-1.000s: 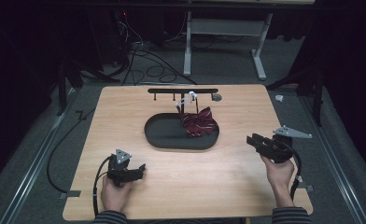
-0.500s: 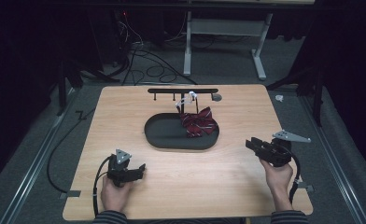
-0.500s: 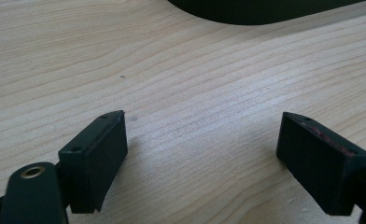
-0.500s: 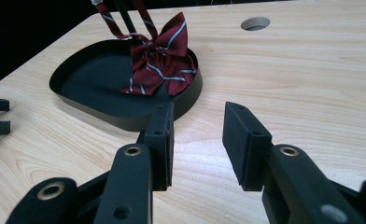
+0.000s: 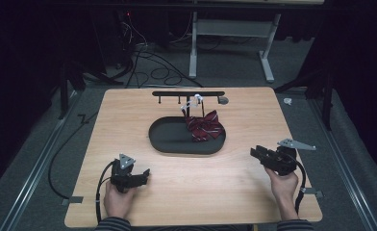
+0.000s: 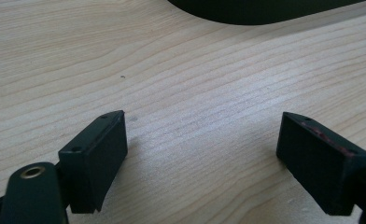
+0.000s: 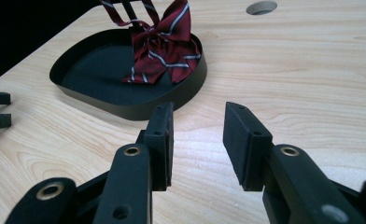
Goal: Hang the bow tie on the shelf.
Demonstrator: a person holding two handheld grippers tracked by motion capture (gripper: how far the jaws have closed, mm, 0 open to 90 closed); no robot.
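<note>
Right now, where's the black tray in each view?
High view: black tray at table centre, striped bow tie at its right end.
Left gripper view: only its rim at top edge.
Right gripper view: upper left, beyond the jaws.
Shared landmark: the tray's rim.

Bright table in a dark room, sharp up close and soft from above.

In the high view the wooden table [image 5: 129,120] is evenly lit from overhead while the floor and the upper corners of the frame fall off to near black; the picture is slightly soft and grainy. Both gripper views are bright and crisp on the wood grain, with short soft shadows under the left gripper [image 6: 202,154] and right gripper [image 7: 197,140], whose nearest parts at the bottom edge blur.
</note>
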